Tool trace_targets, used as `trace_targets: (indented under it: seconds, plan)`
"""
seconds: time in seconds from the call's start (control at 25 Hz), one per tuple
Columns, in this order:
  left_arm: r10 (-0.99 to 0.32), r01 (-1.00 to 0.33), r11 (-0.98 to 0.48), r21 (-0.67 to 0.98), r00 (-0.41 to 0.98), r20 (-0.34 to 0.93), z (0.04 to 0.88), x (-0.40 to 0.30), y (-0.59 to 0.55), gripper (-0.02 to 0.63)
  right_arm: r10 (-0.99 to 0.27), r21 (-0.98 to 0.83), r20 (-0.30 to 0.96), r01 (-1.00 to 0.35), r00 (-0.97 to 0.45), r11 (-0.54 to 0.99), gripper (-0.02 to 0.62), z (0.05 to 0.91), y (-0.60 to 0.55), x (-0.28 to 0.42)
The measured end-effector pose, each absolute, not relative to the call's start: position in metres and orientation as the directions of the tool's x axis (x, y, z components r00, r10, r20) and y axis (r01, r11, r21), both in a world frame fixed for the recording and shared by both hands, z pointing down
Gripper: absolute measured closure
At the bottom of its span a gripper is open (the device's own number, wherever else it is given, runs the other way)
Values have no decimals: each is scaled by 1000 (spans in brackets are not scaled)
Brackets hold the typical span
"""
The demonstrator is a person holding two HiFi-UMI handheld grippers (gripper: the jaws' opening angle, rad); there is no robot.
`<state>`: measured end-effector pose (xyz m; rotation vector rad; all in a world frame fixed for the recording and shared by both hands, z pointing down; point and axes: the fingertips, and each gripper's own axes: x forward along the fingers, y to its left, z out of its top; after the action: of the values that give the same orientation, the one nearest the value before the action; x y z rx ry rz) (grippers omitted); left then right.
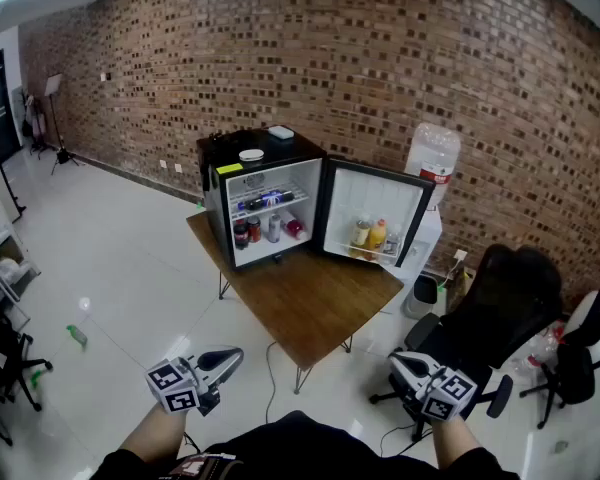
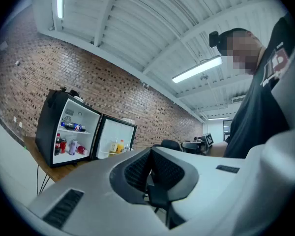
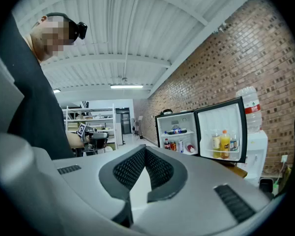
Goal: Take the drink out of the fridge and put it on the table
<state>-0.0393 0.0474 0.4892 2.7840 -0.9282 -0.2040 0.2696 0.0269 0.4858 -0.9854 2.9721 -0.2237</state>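
Observation:
A black mini fridge [image 1: 263,203] stands on the wooden table [image 1: 310,303] with its door [image 1: 375,218] swung open to the right. A dark bottle [image 1: 263,201] lies on the upper shelf, and cans and a small bottle [image 1: 255,231] stand below. Yellow and orange bottles [image 1: 377,234] sit in the door rack. Both grippers are held low, well short of the table, and grip nothing. My left gripper [image 1: 232,354] is shut, and so is my right gripper [image 1: 396,360]. The left gripper view shows closed jaws with the fridge [image 2: 64,129] far off; the right gripper view shows the fridge [image 3: 179,136] too.
A water dispenser [image 1: 432,168] stands right of the fridge against the brick wall. A black office chair [image 1: 495,303] is close to my right gripper. A cable hangs under the table's near corner. A small green thing [image 1: 76,335] lies on the floor at the left.

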Motion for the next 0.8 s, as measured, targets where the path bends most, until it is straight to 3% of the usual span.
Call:
trace_targets:
  seconds: [0.4,0.8]
  plan:
    - [-629,-605,-769,204,774,-75,469,-19,13,609,-574,-63,13,-574,-819,817,584,459,-23,278]
    - [-570,-563,-817,126,821,-25,476,-141,-49,609,-615,125,109,-603,-781,788,578,453,-125,131]
